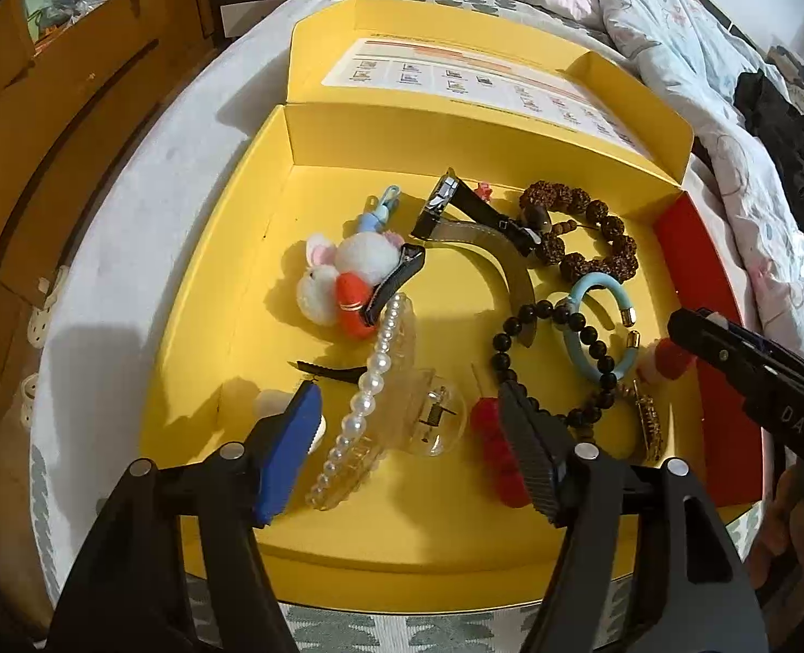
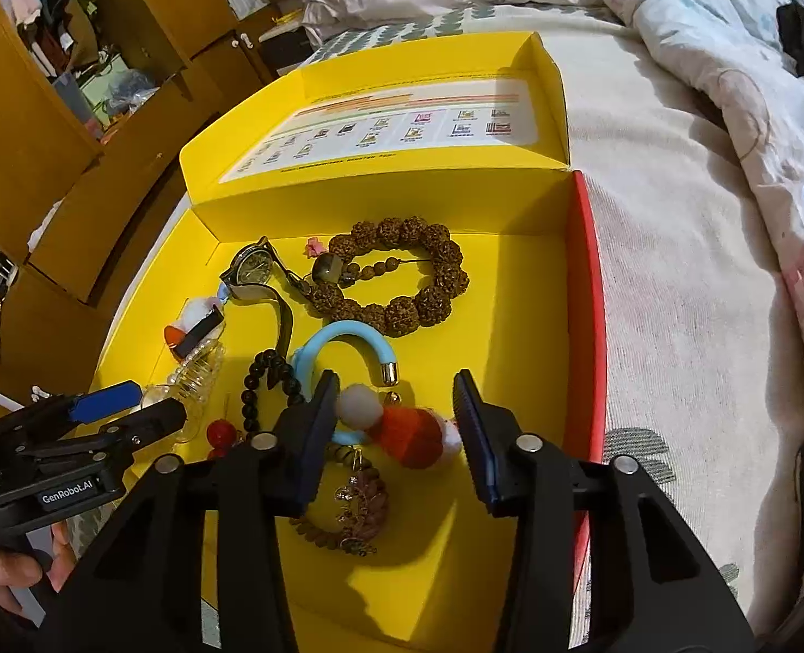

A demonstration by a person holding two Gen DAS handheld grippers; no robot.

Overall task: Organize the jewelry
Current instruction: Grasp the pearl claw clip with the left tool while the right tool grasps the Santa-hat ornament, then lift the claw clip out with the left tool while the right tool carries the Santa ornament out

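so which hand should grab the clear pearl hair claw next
Left, probably. The left gripper is open and its fingers already sit on either side of the hair claw. The right gripper is open around the red pompom, farther from the claw.

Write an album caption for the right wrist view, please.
Open right gripper hovers over an orange pompom in a yellow box of bracelets.
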